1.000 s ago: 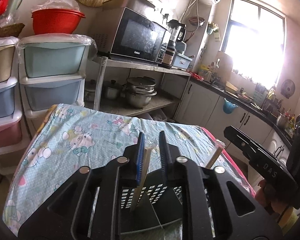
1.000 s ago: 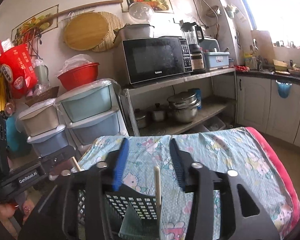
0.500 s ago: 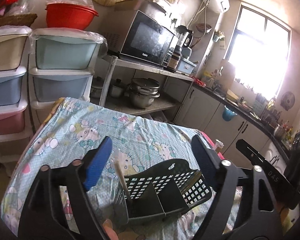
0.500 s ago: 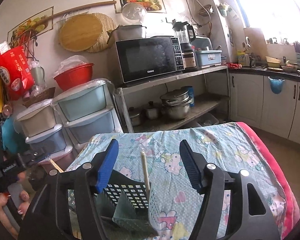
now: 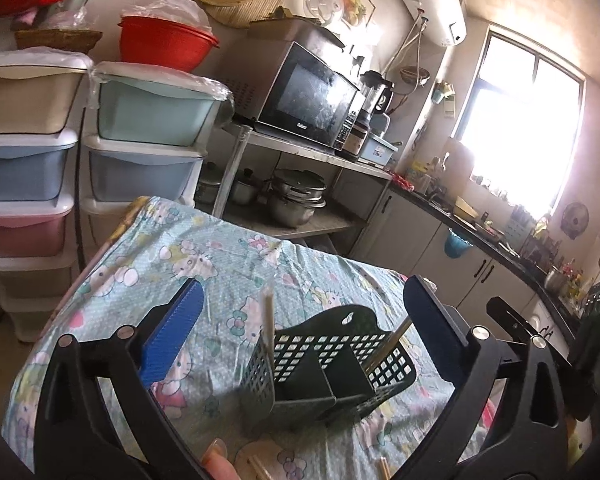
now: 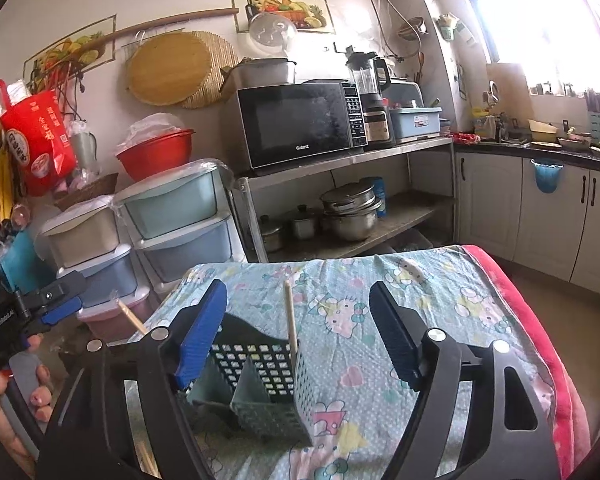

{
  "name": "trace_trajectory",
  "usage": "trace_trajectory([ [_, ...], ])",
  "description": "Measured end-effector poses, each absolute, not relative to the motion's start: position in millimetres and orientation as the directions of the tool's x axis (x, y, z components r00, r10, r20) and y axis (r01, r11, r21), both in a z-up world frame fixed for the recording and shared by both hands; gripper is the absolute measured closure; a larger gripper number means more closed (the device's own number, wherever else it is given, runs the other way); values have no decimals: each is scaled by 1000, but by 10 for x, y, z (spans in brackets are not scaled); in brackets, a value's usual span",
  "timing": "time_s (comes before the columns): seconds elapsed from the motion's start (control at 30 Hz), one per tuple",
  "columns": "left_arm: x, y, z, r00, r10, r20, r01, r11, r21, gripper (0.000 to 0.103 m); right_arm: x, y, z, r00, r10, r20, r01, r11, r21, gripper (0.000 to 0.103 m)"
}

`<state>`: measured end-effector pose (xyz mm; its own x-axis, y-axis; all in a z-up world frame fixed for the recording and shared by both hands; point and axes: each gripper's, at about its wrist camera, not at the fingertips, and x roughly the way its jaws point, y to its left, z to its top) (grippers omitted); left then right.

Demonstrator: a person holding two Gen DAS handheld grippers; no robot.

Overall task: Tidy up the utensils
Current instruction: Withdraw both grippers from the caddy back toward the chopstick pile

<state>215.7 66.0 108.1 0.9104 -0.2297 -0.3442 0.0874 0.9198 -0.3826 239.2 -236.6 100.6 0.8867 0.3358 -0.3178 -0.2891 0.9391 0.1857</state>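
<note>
A dark green slotted utensil holder (image 5: 324,360) (image 6: 256,372) stands on the cartoon-print tablecloth (image 5: 220,264). One pale chopstick (image 5: 269,312) stands upright at the holder's left end. A second chopstick (image 5: 396,334) leans in its right end. My left gripper (image 5: 300,332) is just behind the holder, its jaws opening wide; the pads touch nothing. My right gripper (image 6: 298,336) faces the holder from the other side, jaws also opening. A chopstick (image 6: 290,320) rises free between its pads. More chopsticks (image 5: 260,468) lie at the near table edge.
Stacked plastic drawers (image 6: 180,224) stand behind the table on the left. A metal shelf carries a microwave (image 6: 300,124) above and pots (image 6: 348,216) below. Kitchen cabinets (image 6: 540,216) run along the right. A red blanket edge (image 6: 540,340) borders the table's right side.
Both grippers went from shut or nearly shut on a chopstick to wide open, leaving the chopsticks standing in the holder. Both have drawn back from the holder.
</note>
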Motion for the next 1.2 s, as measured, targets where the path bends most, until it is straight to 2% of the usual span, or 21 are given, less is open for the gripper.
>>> trace_trajectory([
  [0.37,1836,853,984,914,-218,-342,62,909,-413,11,2024,-2289,921,865,362,-346,-327,932,157,32],
  [1.2,1352,770,410,857,-233,-460,36,917,-398,11,1408,-2117,443,790,395,-468,-388,914,117,32],
])
